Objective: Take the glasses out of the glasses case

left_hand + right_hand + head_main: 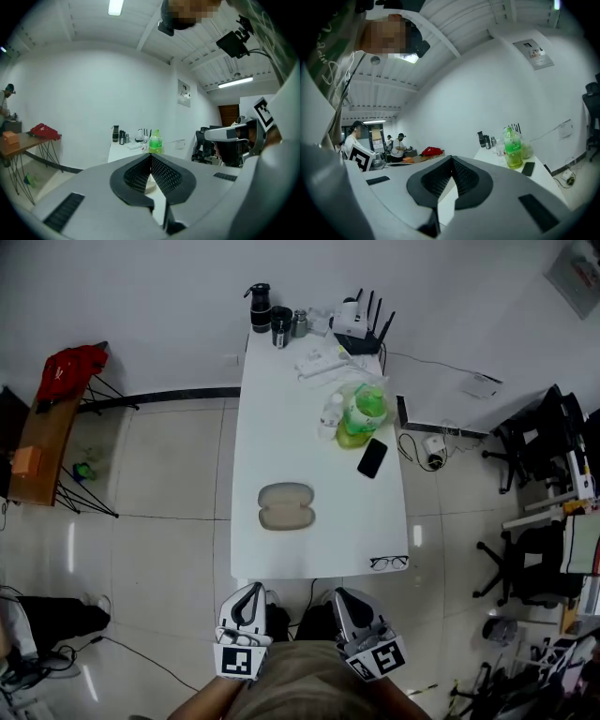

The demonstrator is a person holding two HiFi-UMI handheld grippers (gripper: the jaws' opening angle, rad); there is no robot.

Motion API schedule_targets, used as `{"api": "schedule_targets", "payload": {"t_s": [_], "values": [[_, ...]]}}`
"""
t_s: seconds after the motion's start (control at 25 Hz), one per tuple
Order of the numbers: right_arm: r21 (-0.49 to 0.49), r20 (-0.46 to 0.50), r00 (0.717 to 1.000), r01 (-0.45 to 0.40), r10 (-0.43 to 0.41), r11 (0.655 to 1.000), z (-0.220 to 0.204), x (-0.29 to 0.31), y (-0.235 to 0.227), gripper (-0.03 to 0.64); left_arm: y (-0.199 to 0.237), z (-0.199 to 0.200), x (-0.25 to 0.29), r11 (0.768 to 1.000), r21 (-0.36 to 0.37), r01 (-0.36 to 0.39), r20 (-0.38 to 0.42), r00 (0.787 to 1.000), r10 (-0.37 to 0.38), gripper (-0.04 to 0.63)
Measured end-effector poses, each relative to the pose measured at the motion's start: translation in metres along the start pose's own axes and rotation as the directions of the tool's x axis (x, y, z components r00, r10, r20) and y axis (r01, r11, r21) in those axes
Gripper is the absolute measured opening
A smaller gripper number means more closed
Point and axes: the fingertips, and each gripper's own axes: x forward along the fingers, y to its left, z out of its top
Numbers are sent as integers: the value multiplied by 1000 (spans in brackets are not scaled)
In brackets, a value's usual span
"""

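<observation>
Glasses [388, 562] are lying on the near right corner of the table [281, 427], apart from the glasses case [286, 506], so the task is looking done. Left gripper [251, 590] and right gripper [343, 595] are hovering, fingers together, empty.

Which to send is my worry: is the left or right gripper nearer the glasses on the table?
Right. The right gripper sits just off the front edge of the table, slightly left of the glasses; the left gripper is much farther left.
</observation>
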Motion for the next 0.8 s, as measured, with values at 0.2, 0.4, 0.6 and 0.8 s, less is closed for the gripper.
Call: {"api": "schedule_targets", "payload": {"t_s": [0.2,0.4,0.6,0.8], "values": [[-34,-14,1000,-24,23,999,-2,12,27,11,9,-1,-10,999,-36,-13,55,998,15,6],[-46,-35,996,-85,83,995,-6,14,41,11,15,2,-30,995,-60,-77,73,994,82,6],[-10,-12,984,-177,177,984,-3,-2,65,11,-6,8,-62,988,-43,-145,97,984,149,6],[-56,55,972,-225,228,973,17,-54,63,11,-67,11,-87,984,26,-176,112,979,172,6]]}}
